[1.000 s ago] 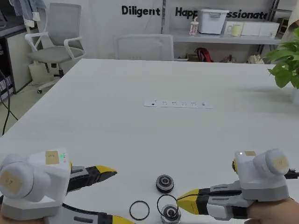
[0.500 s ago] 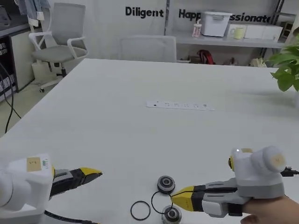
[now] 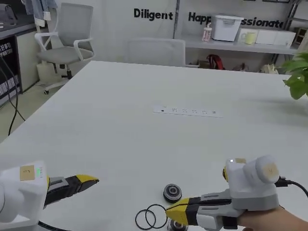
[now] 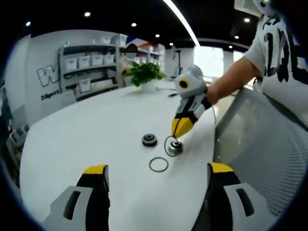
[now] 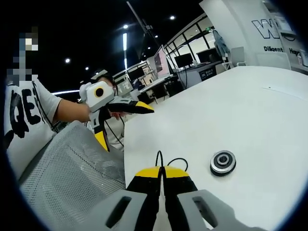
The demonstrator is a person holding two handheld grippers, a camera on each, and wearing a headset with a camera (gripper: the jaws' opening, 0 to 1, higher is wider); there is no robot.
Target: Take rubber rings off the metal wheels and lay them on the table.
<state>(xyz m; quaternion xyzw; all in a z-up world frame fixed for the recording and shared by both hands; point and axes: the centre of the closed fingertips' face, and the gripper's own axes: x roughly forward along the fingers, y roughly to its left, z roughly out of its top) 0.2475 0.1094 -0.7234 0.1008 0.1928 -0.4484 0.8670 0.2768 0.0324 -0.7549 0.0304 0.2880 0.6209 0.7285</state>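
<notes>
My right gripper point(image 3: 169, 210) is shut on a thin black rubber ring point(image 3: 157, 214), and its own view shows the ring point(image 5: 176, 161) pinched between the closed yellow tips point(image 5: 161, 169). That ring overlaps a second, loose ring point(image 3: 144, 219) lying flat on the white table point(image 3: 144, 144). A bare metal wheel point(image 3: 172, 192) stands just behind; the right gripper view has it too point(image 5: 223, 162). Another wheel point(image 3: 177, 224) sits partly hidden under the right gripper. My left gripper point(image 3: 92, 182) hovers open to the left, jaws wide apart point(image 4: 156, 169), holding nothing.
A white socket strip point(image 3: 187, 111) lies mid-table. A potted plant point(image 3: 300, 77) stands at the right edge. Office chairs point(image 3: 67, 33) and a shelf with a white box point(image 3: 226, 26) are beyond the table. The wheels lie close to the near table edge.
The right gripper has drawn the ring leftward off the near wheel until it overlaps the loose ring. The left gripper has pulled back to the left.
</notes>
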